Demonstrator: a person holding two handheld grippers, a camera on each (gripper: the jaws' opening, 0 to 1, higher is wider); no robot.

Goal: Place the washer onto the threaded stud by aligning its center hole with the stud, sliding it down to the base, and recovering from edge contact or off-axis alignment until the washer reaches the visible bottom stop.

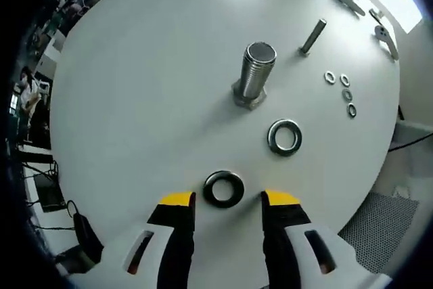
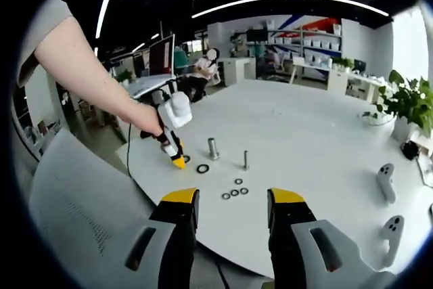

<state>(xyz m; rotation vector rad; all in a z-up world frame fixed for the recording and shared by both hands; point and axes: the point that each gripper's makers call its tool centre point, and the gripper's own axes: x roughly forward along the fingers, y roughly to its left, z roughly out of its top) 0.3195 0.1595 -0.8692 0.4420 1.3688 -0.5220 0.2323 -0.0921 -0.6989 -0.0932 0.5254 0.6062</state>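
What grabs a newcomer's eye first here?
The fat threaded stud standing upright mid-table, in the left gripper view. Nearer, a dark washer lies flat just ahead of the open left gripper, with a shinier washer lying between it and the stud. The right gripper hangs open off the table edge.

Left gripper view: table (image 1: 135,99) carries everything. Large threaded stud (image 1: 256,72) is stood upright near centre. One washer (image 1: 224,189) is laid flat between the tips of the left gripper (image 1: 228,199), untouched by either jaw. A second washer (image 1: 284,137) is laid between that one and the stud, slightly right. A thinner stud (image 1: 313,36) is placed behind and right of the large one. Four small washers (image 1: 344,93) are grouped right of the large stud. Two handheld controllers (image 1: 365,18) are set at the far right edge.
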